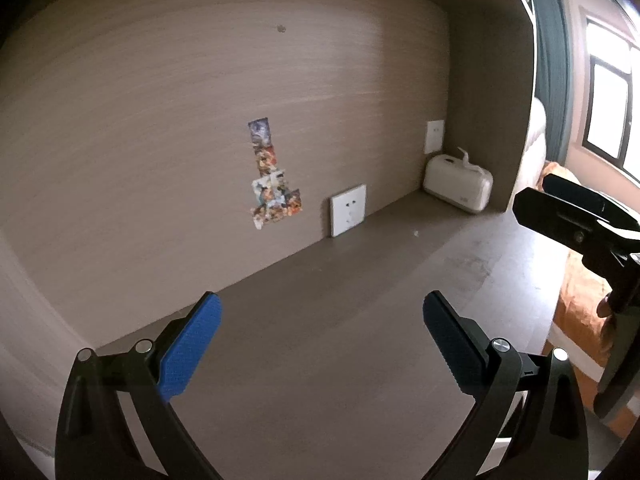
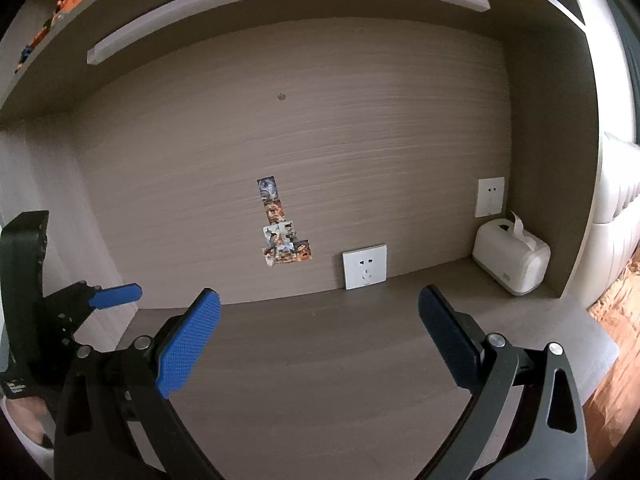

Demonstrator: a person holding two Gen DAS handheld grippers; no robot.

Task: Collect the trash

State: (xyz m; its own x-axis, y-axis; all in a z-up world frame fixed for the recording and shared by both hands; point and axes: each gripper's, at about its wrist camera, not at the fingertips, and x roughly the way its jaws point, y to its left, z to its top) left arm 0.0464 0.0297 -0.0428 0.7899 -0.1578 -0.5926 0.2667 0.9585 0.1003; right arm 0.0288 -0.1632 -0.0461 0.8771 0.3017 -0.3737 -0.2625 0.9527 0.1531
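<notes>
Brown table point(image 2: 320, 360) stretches ahead of both hand-held grippers, left point(image 1: 322, 344) and right point(image 2: 319, 342), each spread wide and holding nothing. No trash shows; only a tissue box point(image 2: 512, 262) sits far ahead-right, nearer the right hand-held gripper.

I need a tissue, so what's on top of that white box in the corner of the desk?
A white tissue pokes up from the top of the white box. Nothing else sits on it. How many tissues are left inside cannot be seen, because the box is closed.
</notes>
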